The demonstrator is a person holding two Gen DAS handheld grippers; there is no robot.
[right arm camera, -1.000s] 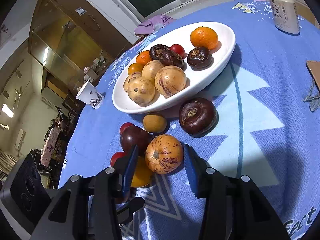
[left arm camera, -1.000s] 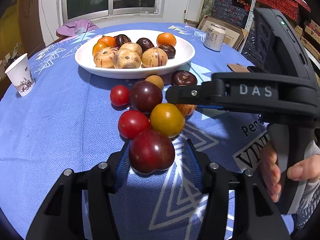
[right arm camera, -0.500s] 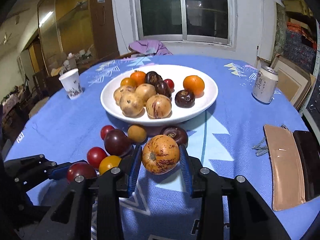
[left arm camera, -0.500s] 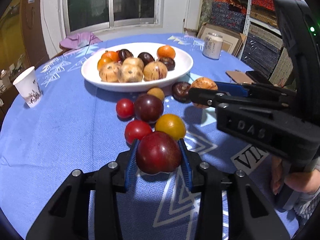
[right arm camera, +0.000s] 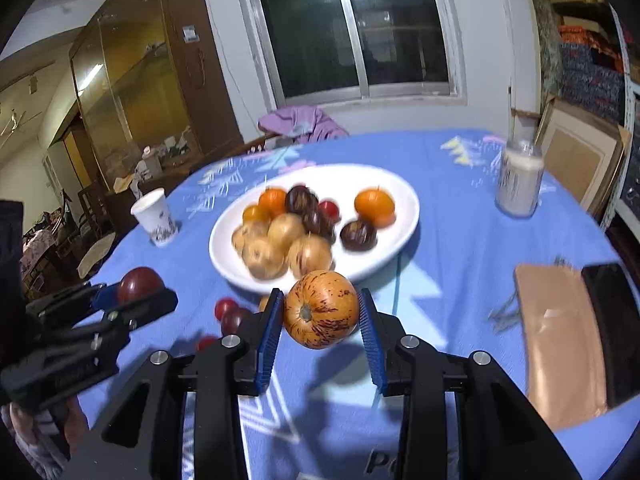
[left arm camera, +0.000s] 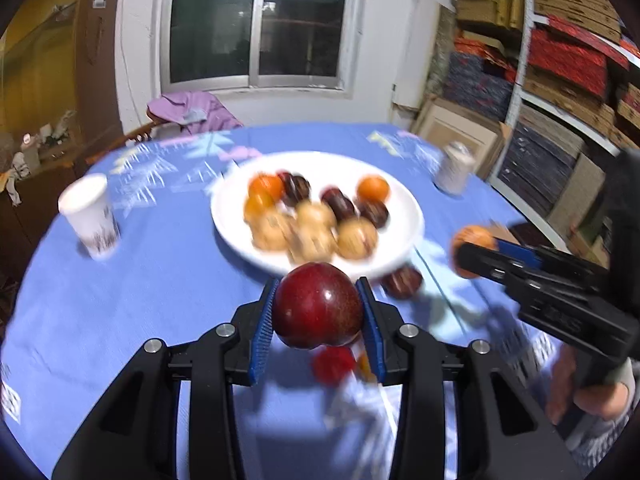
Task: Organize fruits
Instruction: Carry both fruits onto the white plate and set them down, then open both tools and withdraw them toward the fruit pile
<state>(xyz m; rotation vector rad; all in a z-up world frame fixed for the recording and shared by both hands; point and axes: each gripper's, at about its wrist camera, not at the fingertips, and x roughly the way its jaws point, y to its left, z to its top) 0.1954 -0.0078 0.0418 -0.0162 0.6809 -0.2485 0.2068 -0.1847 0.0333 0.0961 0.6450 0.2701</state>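
Note:
My left gripper (left arm camera: 318, 290) is shut on a dark red plum (left arm camera: 316, 314), held up off the blue cloth just in front of the white plate (left arm camera: 406, 208). My right gripper (right arm camera: 321, 296) is shut on an orange, purple-streaked round fruit (right arm camera: 320, 318), also in the air before the plate (right arm camera: 404, 194). The plate holds several oranges, tan fruits and dark fruits. Loose fruits stay on the cloth: a dark one (left arm camera: 402, 282), a red tomato (left arm camera: 334, 362) and small red ones (right arm camera: 230, 316). Each wrist view shows the other gripper beside it with its fruit.
A paper cup (right arm camera: 154, 216) stands left of the plate and a drink can (right arm camera: 520, 182) at the back right. A tan wallet (right arm camera: 560, 340) and a dark phone (right arm camera: 612, 320) lie at the right edge. A purple cloth hangs on a chair behind the table.
Both grippers closed on their fruits and lifted them off the cloth; the plate now sits right behind each held fruit. The right gripper rolled back to level.

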